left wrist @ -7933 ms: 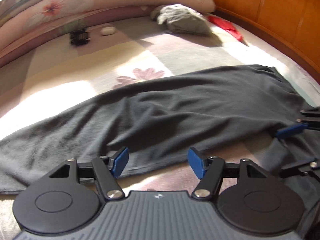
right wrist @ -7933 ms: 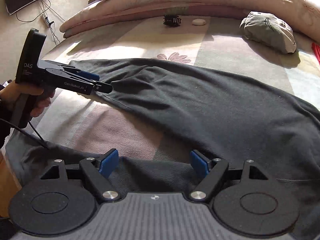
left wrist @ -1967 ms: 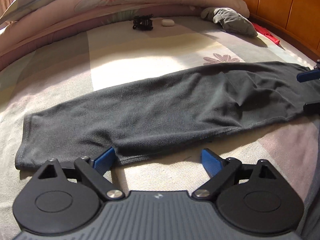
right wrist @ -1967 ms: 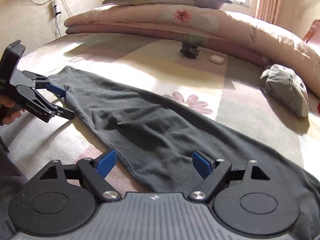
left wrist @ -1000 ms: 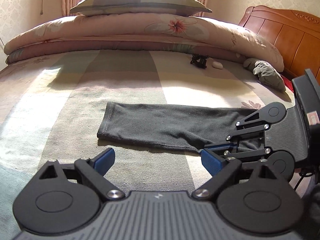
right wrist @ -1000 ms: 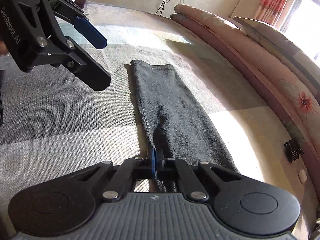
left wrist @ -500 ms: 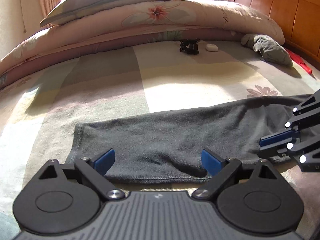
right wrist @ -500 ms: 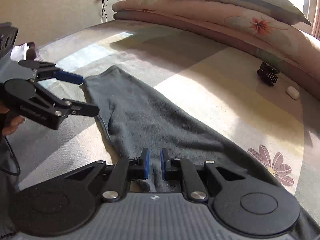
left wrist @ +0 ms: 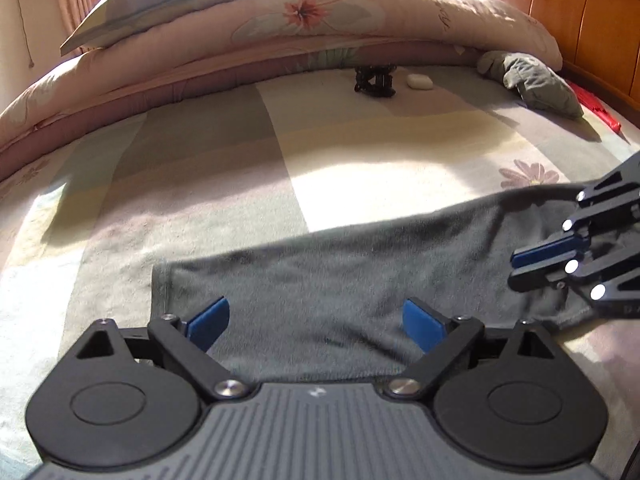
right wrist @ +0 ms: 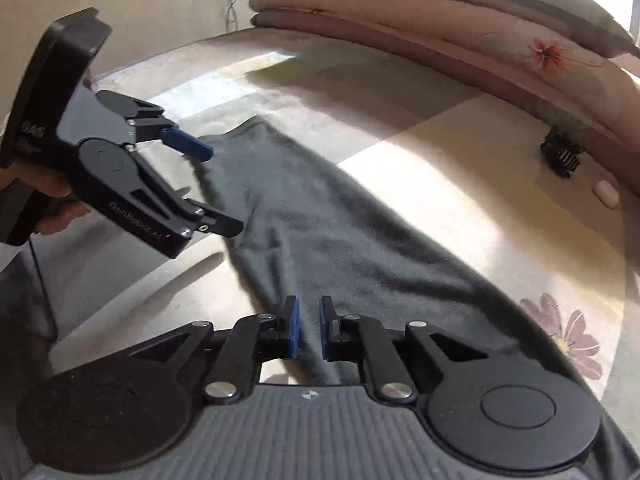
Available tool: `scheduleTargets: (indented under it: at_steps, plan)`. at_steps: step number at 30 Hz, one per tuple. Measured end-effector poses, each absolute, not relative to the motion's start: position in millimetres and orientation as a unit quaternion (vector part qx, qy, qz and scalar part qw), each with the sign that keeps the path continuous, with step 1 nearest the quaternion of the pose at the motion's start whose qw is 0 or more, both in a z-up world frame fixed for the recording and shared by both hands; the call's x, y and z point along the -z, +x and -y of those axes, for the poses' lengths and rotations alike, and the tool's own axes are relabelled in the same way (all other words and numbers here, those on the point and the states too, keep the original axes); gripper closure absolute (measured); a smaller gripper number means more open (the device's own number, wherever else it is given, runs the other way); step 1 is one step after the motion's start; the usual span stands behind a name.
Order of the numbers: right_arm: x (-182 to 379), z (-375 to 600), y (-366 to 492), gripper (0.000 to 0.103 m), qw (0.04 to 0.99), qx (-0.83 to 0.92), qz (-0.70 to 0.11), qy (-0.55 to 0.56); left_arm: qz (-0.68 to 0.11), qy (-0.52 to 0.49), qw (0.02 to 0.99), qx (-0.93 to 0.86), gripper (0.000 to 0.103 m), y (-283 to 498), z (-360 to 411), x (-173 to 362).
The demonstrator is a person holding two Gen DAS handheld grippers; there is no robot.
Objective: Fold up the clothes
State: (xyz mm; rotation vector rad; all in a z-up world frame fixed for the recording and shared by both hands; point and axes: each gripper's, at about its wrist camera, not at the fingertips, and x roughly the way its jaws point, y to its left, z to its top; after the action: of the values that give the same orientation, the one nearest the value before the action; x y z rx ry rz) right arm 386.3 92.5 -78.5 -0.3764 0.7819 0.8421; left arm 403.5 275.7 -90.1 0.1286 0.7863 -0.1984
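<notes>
Dark garment [left wrist: 340, 276] is lying flat across the bed [left wrist: 200, 184]. Left gripper [left wrist: 316, 320] is hovering spread wide over its cuff; right gripper [right wrist: 306, 328], slightly parted, is pinching nothing. Only the right view is showing a hand [right wrist: 48, 196].

L wrist: low, close, faces pillows | R wrist: faces leftward | shared: dark garment [left wrist: 360, 272], bed [left wrist: 200, 184]

left hand-held gripper [left wrist: 316, 320]: jaws wide | right hand-held gripper [right wrist: 306, 332]: jaws slightly parted
</notes>
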Motion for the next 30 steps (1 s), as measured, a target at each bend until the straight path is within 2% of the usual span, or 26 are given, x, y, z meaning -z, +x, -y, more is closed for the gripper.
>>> scheduleTargets:
  at_steps: [5,8,12,15,18,23,30]
  plan:
    - [105,-94,407,0.090,0.834,-0.345,-0.386,-0.189,-0.386,0.008,0.909,0.157,0.010,451,-257,99]
    - [110,-77,400,0.085,0.835,-0.351,-0.382,-0.184,-0.404,0.004,0.905,0.133,0.010,466,-263,121]
    - [111,-59,399,0.079,0.834,-0.355,-0.388,-0.167,-0.390,0.004,0.918,0.072,0.008,459,-307,127]
    - [113,-51,399,0.078,0.836,-0.358,-0.389,-0.149,-0.398,-0.015,0.916,0.040,0.012,456,-321,112]
    - [114,-49,397,0.077,0.841,-0.357,-0.383,-0.136,-0.369,-0.061,0.921,0.104,0.010,438,-326,95]
    - [113,-54,395,0.075,0.843,-0.355,-0.378,-0.145,-0.414,0.018,0.908,0.065,0.008,428,-326,123]
    - [114,-56,397,0.074,0.845,-0.350,-0.377,-0.147,-0.395,-0.086,0.915,0.011,0.012,414,-374,110]
